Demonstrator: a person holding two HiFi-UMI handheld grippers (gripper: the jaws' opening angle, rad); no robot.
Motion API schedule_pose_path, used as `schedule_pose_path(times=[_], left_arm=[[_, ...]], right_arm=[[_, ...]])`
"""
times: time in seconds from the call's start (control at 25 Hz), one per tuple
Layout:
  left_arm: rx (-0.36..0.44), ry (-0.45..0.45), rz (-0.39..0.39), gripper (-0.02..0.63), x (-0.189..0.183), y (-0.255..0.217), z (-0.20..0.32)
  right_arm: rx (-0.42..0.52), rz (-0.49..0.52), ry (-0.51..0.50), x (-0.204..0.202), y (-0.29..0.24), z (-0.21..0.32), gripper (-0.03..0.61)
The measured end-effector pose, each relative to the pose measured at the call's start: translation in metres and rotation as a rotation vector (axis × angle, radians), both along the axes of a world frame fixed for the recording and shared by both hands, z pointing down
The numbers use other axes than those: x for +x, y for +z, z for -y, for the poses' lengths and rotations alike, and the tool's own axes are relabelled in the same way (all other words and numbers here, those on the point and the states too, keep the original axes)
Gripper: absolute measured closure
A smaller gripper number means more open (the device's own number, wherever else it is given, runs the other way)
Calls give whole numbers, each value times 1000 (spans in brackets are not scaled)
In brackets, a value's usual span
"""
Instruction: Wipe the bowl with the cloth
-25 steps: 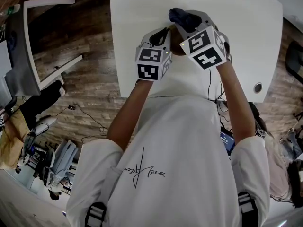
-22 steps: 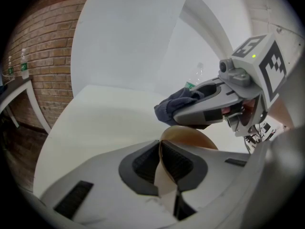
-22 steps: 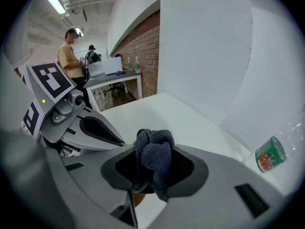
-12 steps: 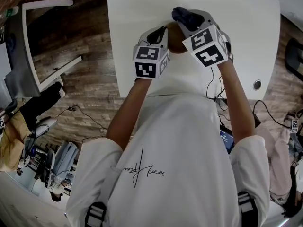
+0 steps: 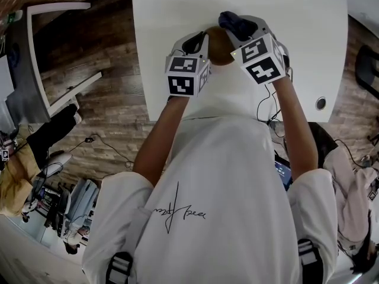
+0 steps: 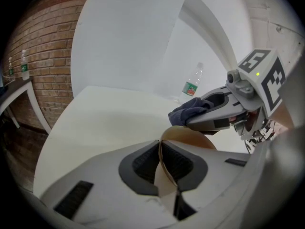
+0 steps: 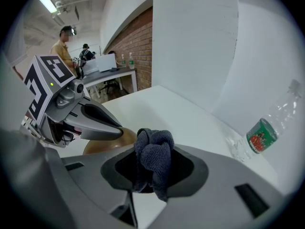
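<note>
Head view, left gripper (image 5: 199, 40) pinching bowl (image 5: 218, 45), right gripper (image 5: 237, 26) clutching cloth (image 5: 228, 20)

I list: left tongs (image 6: 161, 149) and right tongs (image 7: 152, 152), grey with black pads; marker cubes (image 5: 188, 76), black-and-white squares; tan-brown bowl (image 5: 218, 45); navy cloth (image 5: 232, 21); white desk (image 5: 177, 10); bottle (image 7: 261, 135), green-and-red label.

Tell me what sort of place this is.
Probably a shared office or lab workspace. There is a brick wall, people stand by a desk with equipment in the background, and a plain white table stands on a wood floor.
</note>
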State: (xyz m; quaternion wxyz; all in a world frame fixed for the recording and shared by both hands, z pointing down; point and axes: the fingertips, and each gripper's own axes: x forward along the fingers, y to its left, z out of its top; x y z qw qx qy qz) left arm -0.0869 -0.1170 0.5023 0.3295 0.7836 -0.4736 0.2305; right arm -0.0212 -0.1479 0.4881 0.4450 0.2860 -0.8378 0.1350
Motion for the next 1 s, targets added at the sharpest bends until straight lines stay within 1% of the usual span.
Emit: schedule_pose_path(times=[0.4, 0.72, 0.88, 1.0], left_arm=[[-4, -6, 0, 589, -5, 1, 1], [1, -7, 0, 589, 9, -3, -3], [5, 5, 7, 589, 11, -3, -2], [2, -3, 4, 589, 10, -2, -3]], right_arm=[[-2, -13, 14, 3, -1, -4, 457], [1, -22, 29, 25, -4, -13, 457], [4, -25, 36, 31, -3, -15, 457], [3, -26, 41, 34, -3, -19, 457]])
